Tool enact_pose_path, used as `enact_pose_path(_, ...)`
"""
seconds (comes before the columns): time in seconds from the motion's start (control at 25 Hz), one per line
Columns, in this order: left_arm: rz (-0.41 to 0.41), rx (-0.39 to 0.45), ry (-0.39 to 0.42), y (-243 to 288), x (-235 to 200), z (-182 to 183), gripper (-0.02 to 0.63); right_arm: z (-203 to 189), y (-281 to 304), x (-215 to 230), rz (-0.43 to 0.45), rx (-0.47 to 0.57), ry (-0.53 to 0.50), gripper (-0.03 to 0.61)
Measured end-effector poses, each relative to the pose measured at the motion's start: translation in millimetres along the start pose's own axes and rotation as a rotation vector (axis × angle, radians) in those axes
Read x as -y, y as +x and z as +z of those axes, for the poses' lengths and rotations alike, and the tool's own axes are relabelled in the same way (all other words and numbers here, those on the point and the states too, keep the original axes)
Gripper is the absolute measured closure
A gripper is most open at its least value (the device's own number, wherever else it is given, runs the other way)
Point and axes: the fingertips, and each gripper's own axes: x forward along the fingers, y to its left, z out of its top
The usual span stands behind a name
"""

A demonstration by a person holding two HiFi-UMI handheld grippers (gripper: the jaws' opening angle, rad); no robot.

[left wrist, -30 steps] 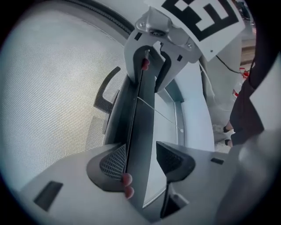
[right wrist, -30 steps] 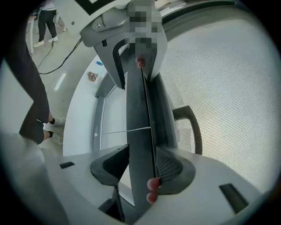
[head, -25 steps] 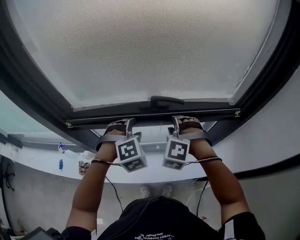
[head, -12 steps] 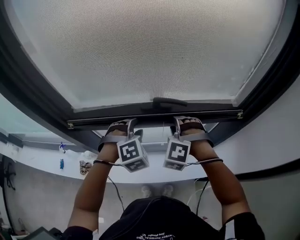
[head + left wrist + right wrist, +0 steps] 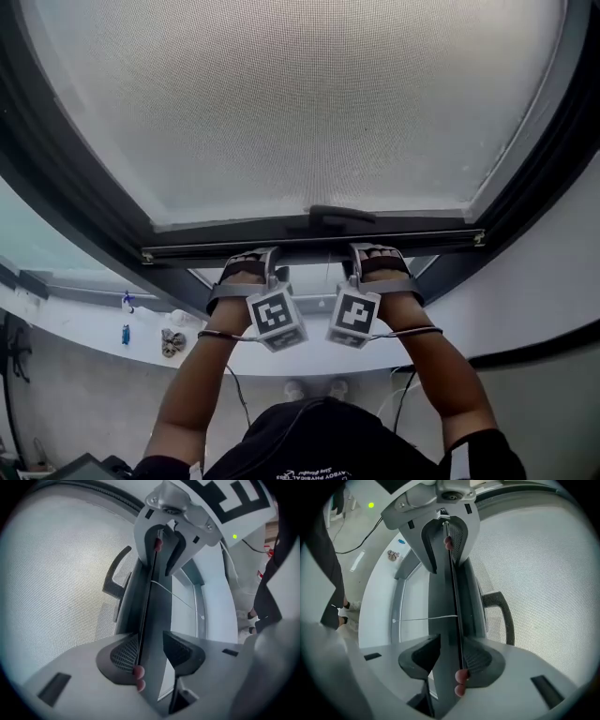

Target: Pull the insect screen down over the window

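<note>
Head view: bar (image 5: 422, 232) of the screen (image 5: 300, 103) clamped in two places

At the left the dark frame (image 5: 66, 206) runs slantwise down to the bar's left end. The screen, a pale mesh, fills the opening above the bar. The bar lies across the frame, and under it a pale strip of the opening is uncovered.

The left gripper (image 5: 253, 267) reaches up to the bar just left of the middle, with the person's left forearm (image 5: 202, 375) below it. In the left gripper view its fingers (image 5: 124, 651) have just been closing. They stand at a middling width with the bar (image 5: 150, 606) between them, one pad against each face of it. Mesh lies to the left of the bar there, and a thin cord (image 5: 173, 595) runs off to its right.

The handle (image 5: 330, 217) sits on the bar's upper side at the middle, between the two grippers and touched by neither.

Just right of it the right gripper (image 5: 375, 261) holds the bar in the same manner, near the left gripper but apart from it. In the right gripper view its fingers (image 5: 480, 660) have likewise just been closing and press on the bar (image 5: 445, 602) from both sides. The handle (image 5: 501, 616) shows beyond them against the mesh.

At the far right the frame rises slantwise from the bar's right end.
</note>
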Motion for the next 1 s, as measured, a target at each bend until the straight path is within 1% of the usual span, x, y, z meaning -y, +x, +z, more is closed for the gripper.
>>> enact_pose_path(0.08, 0.012, -0.008, -0.001, 2, -3, 0, 0.449, 0, 1, 1, 0.005, 0.006, 0.011, 0.428)
enact_pose_path(0.12, 0.024, -0.011, -0.003, 2, -7, 1, 0.462, 0, 2, 2, 0.012, 0.015, 0.025, 0.428)
enact_pose_path(0.16, 0.035, -0.014, -0.006, 3, -9, 1, 0.504, 0, 1, 4, 0.02, 0.028, 0.044, 0.435)
enact_pose_path(0.2, 0.038, -0.015, -0.011, 3, -11, 1, 0.505, 1, 0, 7, 0.024, 0.044, 0.062, 0.46)
enact_pose_path(0.24, 0.033, -0.015, -0.015, 2, -11, 1, 0.505, 1, 0, 8, 0.024, 0.057, 0.073, 0.463)
enact_pose_path(0.36, 0.021, -0.019, -0.005, 0, -12, 0, 0.505, -1, -1, 9, 0.0, 0.081, 0.073, 0.462)
enact_pose_path(0.48, 0.026, -0.027, 0.006, 0, -12, 0, 0.504, 0, -3, 10, -0.023, 0.085, 0.072, 0.456)
enact_pose_path(0.76, 0.061, -0.041, 0.014, -1, -12, -2, 0.504, 1, -4, 10, -0.024, 0.078, 0.044, 0.456)
enact_pose_path(0.88, 0.098, -0.035, -0.009, -6, -13, -3, 0.503, 3, -14, 13, -0.046, 0.116, 0.072, 0.456)
enact_pose_path(1.0, 0.14, -0.006, -0.091, -22, -23, -3, 0.505, -3, -24, 20, -0.081, 0.135, 0.094, 0.456)
